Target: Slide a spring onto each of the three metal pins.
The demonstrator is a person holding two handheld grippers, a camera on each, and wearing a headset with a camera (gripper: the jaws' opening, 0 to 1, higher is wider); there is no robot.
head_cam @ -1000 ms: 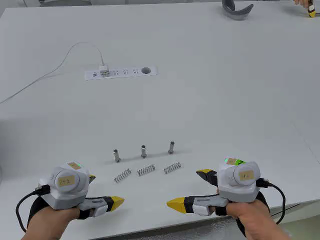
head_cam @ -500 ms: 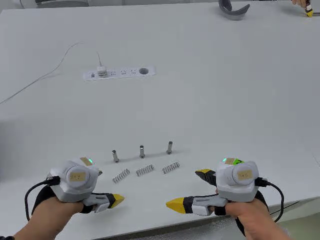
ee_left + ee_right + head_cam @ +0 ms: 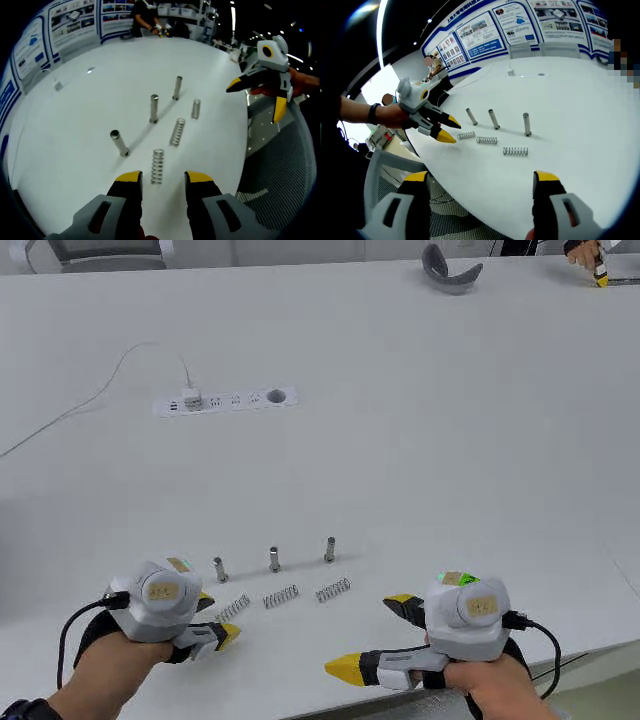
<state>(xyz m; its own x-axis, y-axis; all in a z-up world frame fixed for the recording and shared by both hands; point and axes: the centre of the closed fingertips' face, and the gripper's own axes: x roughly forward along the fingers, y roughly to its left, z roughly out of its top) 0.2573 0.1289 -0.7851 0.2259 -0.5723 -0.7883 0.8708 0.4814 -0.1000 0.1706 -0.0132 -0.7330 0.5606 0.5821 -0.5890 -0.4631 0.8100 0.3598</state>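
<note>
Three short metal pins stand upright in a row on the white table: left pin [image 3: 220,568], middle pin [image 3: 274,559], right pin [image 3: 329,549]. Three springs lie flat just in front of them: left spring [image 3: 232,608], middle spring [image 3: 282,596], right spring [image 3: 333,590]. My left gripper [image 3: 215,618] is open, and in its own view the left spring [image 3: 157,166] lies just ahead of its yellow tips [image 3: 164,177]. The right gripper [image 3: 368,635] is wide open near the table's front edge, to the right of the springs, and holds nothing. From the right gripper view, the springs [image 3: 487,140] and pins [image 3: 493,119] lie ahead of it.
A white power strip [image 3: 225,401] with a plugged cable lies at mid-table on the left. A grey curved object [image 3: 448,268] rests at the far edge, with another person's hand [image 3: 585,255] at the far right corner. The table's front edge [image 3: 300,710] runs just under both grippers.
My left gripper has moved forward and rightward, up to the left spring. The right gripper has stayed about where it was. The head camera has tilted, shifting the whole scene.
</note>
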